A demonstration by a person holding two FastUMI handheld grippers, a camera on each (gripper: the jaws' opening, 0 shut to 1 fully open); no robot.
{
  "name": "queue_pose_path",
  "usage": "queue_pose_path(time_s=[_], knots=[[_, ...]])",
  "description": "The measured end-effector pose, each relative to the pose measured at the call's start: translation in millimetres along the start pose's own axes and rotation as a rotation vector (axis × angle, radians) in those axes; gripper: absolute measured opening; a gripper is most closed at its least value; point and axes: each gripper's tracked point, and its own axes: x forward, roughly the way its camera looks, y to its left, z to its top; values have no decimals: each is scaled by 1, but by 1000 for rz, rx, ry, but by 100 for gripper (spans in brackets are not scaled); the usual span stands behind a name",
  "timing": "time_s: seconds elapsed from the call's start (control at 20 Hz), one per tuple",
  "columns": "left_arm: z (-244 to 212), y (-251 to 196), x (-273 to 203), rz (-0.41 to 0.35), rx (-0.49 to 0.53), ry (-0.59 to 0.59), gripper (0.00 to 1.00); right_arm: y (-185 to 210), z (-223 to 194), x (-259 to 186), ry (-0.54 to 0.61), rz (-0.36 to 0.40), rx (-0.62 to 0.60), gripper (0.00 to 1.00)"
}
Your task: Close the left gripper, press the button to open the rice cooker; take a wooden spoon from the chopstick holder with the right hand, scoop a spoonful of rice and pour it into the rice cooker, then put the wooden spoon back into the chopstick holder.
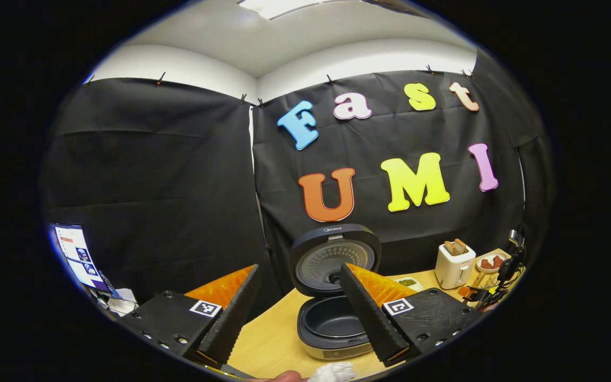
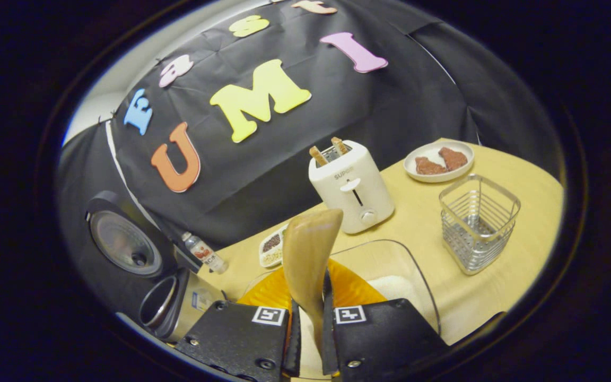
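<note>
Overhead, wooden spoon (image 2: 308, 249) above bowl rim (image 2: 417, 265)

Black cloth (image 1: 167, 175) hangs as the booth's wall, clipped along its top edge in two panels that meet at a corner, with a pale gap between them. Above it runs a white painted wall (image 1: 178, 66), and a white ceiling (image 1: 305, 37) carries a bright rectangular light panel (image 1: 279, 6). A light wooden table (image 2: 496, 297) with a smooth pale-yellow top stands against the cloth. At the far left edge a lit screen (image 1: 75, 254) leans near some crumpled white paper (image 1: 120, 302).
</note>
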Motion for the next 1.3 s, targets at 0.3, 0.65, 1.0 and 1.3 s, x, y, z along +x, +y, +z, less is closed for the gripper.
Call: queue_pose_path(time_s=[0.3, 0.65, 1.0, 1.3], knots=[[4, 6, 1, 15, 0, 2, 95, -17, 12, 4, -13, 21, 300, 20], [7, 7, 3, 21, -13, 0, 95, -9, 48, -7, -56, 100, 614, 20], [4, 9, 2, 19, -9, 5, 95, -1, 67, -12, -77, 112, 663, 20], [2, 18, 2, 31, -11, 7, 95, 63, 94, -20, -55, 173, 652, 20]])
